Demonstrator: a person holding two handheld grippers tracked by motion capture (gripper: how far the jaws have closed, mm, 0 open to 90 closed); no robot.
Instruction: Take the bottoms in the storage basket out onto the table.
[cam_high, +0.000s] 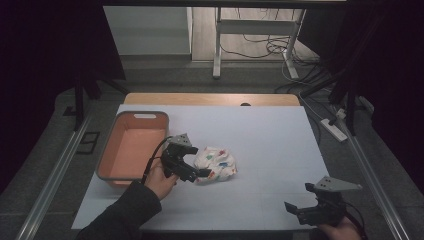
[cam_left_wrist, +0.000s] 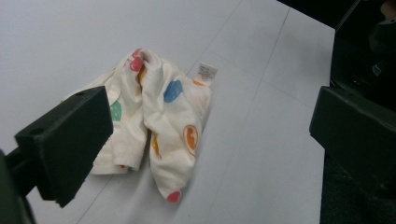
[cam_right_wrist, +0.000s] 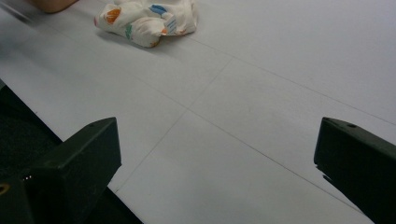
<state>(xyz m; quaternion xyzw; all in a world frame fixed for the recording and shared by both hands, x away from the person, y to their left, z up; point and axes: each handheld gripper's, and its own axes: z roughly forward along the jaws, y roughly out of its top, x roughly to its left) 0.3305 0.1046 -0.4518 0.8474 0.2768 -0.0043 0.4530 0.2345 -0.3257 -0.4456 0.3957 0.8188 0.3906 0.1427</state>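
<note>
A crumpled white cloth with coloured spots lies on the white table sheet, just right of the orange basket. My left gripper sits at the cloth's left edge, jaws wide open; in the left gripper view the cloth lies between and beyond the jaws, with a small label at its far end. My right gripper hovers open near the table's front right corner, far from the cloth. In the right gripper view the cloth is at the top, well ahead of the jaws.
The orange basket has a grey rim and nothing inside it. The wooden table edge runs along the back. Beyond it stand a desk frame and cables on the floor. Metal rails run along both sides.
</note>
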